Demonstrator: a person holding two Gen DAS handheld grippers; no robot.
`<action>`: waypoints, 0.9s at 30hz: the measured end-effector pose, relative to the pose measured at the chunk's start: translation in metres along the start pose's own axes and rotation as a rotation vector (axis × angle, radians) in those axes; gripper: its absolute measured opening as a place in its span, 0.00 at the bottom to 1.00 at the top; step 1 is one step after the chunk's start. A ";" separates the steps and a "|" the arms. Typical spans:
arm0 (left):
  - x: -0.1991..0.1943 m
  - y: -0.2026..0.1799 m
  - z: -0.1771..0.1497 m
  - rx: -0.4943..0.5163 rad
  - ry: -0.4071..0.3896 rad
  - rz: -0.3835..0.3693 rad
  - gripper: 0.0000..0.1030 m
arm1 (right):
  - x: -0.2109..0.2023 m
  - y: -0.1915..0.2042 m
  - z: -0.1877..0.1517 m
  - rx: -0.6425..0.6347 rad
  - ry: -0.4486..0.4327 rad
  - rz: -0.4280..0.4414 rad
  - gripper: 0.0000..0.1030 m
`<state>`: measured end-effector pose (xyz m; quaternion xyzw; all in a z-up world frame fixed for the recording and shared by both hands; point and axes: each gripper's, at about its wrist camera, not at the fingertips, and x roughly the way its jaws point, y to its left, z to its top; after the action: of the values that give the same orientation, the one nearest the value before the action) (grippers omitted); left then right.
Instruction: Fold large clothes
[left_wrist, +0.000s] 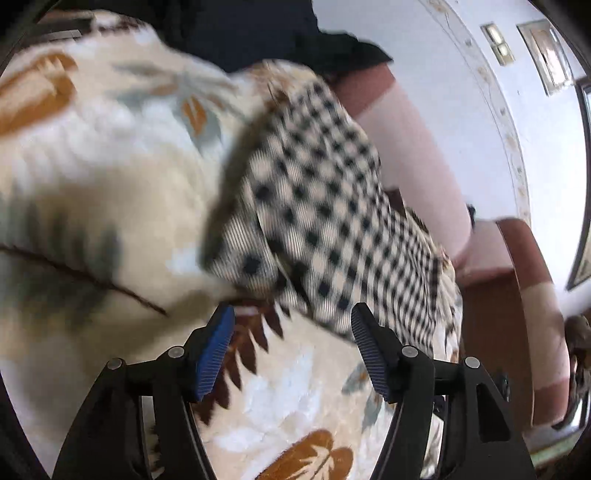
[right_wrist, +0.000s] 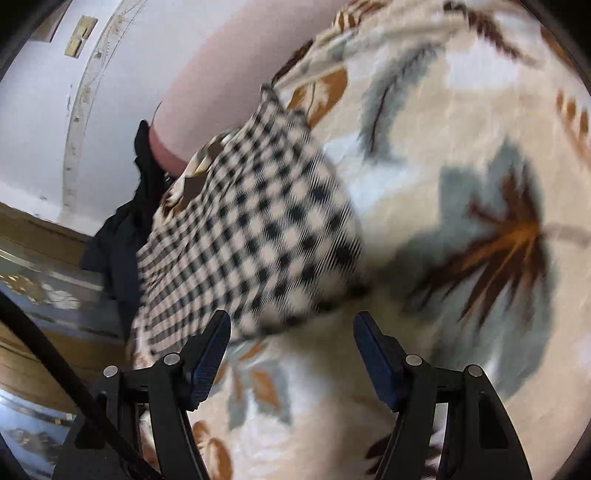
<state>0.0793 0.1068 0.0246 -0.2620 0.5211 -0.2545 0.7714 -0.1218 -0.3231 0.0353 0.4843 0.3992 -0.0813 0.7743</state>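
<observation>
A black-and-cream checked garment (left_wrist: 317, 206) lies folded on a cream blanket with a leaf print (left_wrist: 110, 177). It also shows in the right wrist view (right_wrist: 251, 236) on the same blanket (right_wrist: 461, 155). My left gripper (left_wrist: 291, 321) is open and empty, its fingertips just short of the garment's near edge. My right gripper (right_wrist: 291, 325) is open and empty, its fingertips at the garment's near edge. Both views are blurred by motion.
A dark garment (right_wrist: 125, 229) lies beyond the checked one, at the blanket's edge; it also shows in the left wrist view (left_wrist: 258, 33). A pink padded headboard (left_wrist: 413, 155) and white wall (left_wrist: 461, 92) stand behind. Patterned floor (right_wrist: 44, 295) lies at left.
</observation>
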 end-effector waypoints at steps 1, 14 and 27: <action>0.009 0.000 -0.002 0.006 0.022 -0.004 0.63 | 0.005 0.003 -0.003 0.001 0.011 0.004 0.72; 0.055 0.005 0.054 -0.038 -0.015 -0.057 0.66 | 0.060 0.004 0.042 0.025 -0.070 0.039 0.76; 0.035 -0.033 0.052 0.096 -0.066 0.095 0.09 | 0.047 0.023 0.045 -0.031 -0.109 0.015 0.14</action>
<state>0.1359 0.0670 0.0399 -0.2077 0.4946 -0.2337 0.8109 -0.0546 -0.3360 0.0277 0.4702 0.3537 -0.0955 0.8029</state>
